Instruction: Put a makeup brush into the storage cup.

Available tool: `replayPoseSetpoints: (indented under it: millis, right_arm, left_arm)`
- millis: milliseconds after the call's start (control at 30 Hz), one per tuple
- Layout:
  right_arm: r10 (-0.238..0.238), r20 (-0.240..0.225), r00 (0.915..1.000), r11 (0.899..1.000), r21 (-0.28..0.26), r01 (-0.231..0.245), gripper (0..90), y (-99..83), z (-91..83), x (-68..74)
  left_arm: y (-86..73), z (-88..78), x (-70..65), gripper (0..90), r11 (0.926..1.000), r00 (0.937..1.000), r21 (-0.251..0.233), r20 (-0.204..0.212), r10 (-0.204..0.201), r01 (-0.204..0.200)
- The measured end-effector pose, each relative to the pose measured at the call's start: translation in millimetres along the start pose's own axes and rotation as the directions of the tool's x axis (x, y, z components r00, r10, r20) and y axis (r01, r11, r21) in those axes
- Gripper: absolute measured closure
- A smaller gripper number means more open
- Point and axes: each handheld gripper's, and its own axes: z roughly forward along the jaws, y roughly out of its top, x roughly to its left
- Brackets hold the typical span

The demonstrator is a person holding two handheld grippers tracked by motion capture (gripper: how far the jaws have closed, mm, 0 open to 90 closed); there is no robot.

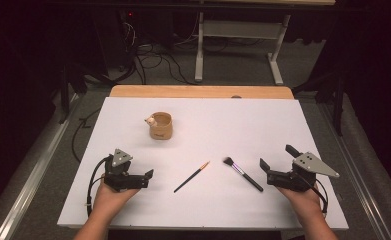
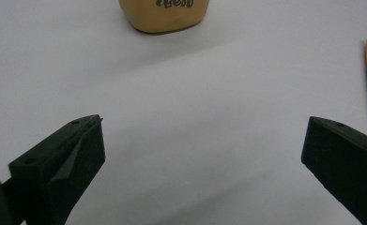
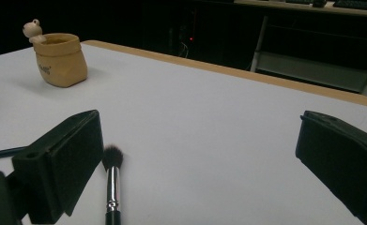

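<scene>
Black jaws spread on both grippers, nothing gripped; start position. Next, probably: right gripper [image 1: 279, 163] closes on brush [image 1: 242, 173].

From overhead we look forward and down across the whole table [image 1: 203, 200]. Our two gripper cameras sit low and close to its surface, both facing the tan cup [image 2: 164, 16] far ahead.

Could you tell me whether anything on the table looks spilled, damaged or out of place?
Nothing stands out. The tan holder stands upright, and the pencil and makeup brush lie flat and apart between the open left gripper and right gripper.
</scene>
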Motion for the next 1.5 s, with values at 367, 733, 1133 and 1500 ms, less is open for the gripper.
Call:
replayPoseSetpoints:
  millis: [367, 733, 1133, 1500]
  right_arm:
    - [-0.006, -0.002, 1.0000, 1.000, -0.008, 0.006, 3.0, 1.2, -0.6, 1.3]
    - [-0.005, -0.009, 0.9999, 1.000, -0.002, 0.005, 3.0, 1.5, 1.9, -0.3]
    - [0.008, -0.010, 0.9999, 1.000, -0.009, -0.008, 3.0, 1.9, 0.6, -0.7]
    - [0.009, -0.009, 0.9999, 1.000, -0.007, -0.009, 3.0, 1.7, 0.1, -0.4]
  left_arm:
    - [-0.6, 3.5, -1.8, 0.8, 0.9934, 0.9999, 0.114, -0.001, 0.011, -0.011]
    - [11.6, 1.1, -3.8, 1.1, 0.9803, 0.9998, 0.197, -0.006, 0.018, -0.017]
    - [29.5, -4.9, 0.2, 1.4, 0.9577, 0.9993, 0.288, 0.036, -0.013, 0.002]
    - [35.5, 1.5, 0.2, 1.6, 0.9245, 0.9992, 0.380, 0.031, 0.024, -0.034]
